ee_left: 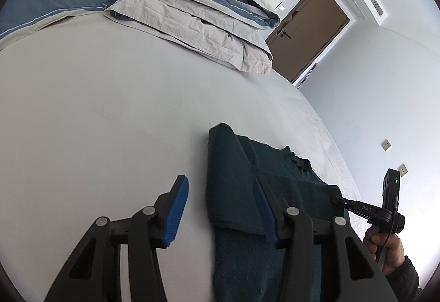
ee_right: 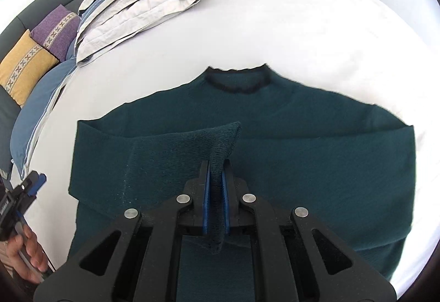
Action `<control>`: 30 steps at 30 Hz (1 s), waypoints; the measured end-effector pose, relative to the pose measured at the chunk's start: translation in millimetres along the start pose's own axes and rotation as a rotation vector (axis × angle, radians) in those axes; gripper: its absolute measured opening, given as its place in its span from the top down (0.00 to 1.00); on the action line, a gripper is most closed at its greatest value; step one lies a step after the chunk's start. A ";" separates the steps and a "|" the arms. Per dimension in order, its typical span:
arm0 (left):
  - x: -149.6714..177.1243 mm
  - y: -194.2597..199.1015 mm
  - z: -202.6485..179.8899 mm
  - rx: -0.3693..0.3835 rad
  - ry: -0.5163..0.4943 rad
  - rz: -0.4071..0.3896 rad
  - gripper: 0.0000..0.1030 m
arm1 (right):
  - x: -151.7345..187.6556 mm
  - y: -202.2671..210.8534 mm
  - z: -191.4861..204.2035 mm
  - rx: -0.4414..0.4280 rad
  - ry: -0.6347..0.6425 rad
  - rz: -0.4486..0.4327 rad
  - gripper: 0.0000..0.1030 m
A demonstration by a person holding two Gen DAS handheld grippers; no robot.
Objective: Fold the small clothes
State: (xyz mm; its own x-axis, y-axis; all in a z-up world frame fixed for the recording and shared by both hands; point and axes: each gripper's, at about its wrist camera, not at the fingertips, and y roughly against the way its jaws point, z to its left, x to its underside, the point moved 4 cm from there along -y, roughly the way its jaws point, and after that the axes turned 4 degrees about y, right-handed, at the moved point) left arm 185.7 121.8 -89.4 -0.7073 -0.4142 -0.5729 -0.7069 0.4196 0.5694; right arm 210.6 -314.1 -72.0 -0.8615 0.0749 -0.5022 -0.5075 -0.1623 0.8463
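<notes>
Right tool point(ee_right: 216, 164) grips one green sweater's point(ee_right: 302, 142) cuff; left tool point(ee_left: 222, 192) open; two cushions point(ee_right: 24, 65).

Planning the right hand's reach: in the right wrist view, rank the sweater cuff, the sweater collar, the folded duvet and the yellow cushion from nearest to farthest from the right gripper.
1. Sweater cuff: pinched in the right gripper.
2. Sweater collar: straight ahead, mid-bed.
3. Folded duvet: ahead, upper left, on the bed.
4. Yellow cushion: far left, against the headboard; roughly as far as the duvet, so this order is uncertain.
</notes>
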 end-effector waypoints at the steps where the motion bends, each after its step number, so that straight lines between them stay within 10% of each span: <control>1: -4.9 -3.3 -1.5 -0.006 -0.002 0.000 0.50 | 0.1 0.3 -8.2 0.004 -0.007 0.005 0.94; 12: -27.3 -78.2 -16.5 -0.093 -0.072 0.106 0.50 | 15.7 -29.5 -78.7 0.027 -0.110 0.045 0.94; 30: -16.1 -166.5 -26.1 -0.283 -0.285 0.183 0.60 | 17.3 -43.5 -79.8 0.033 -0.079 0.019 0.93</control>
State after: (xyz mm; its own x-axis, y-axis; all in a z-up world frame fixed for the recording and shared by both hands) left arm 314.6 37.6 -159.6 -0.8196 -0.0979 -0.5646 -0.5715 0.2115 0.7929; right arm 219.2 -384.3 -131.8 -0.8691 0.1498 -0.4714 -0.4901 -0.1321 0.8616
